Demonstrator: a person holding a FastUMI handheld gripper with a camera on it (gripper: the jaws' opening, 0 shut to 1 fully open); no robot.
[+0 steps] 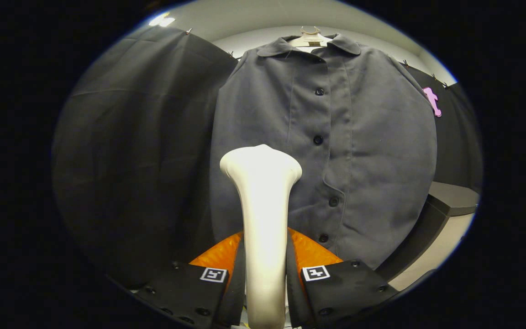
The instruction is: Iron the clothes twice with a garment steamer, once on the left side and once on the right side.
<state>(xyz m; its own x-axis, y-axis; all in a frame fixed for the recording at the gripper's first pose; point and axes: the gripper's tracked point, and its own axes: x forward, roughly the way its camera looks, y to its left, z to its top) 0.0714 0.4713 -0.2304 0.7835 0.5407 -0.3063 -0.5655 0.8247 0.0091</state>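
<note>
**Steamer held, shirt ahead**

My gripper (265, 269) clamps both fingers on the cream plastic garment steamer (263, 219), its long axis running away from me. Its flared head faces the grey buttoned shirt (363, 151) hanging beyond, on the shirt's left half, left of the button row.

No words, brand names or numbers can be read anywhere here. The gripper (265, 256), its fingers closed on the garment steamer (262, 219), has one small square black-and-white marker (213, 274) on each finger. The markers are patterns, not letters.
</note>
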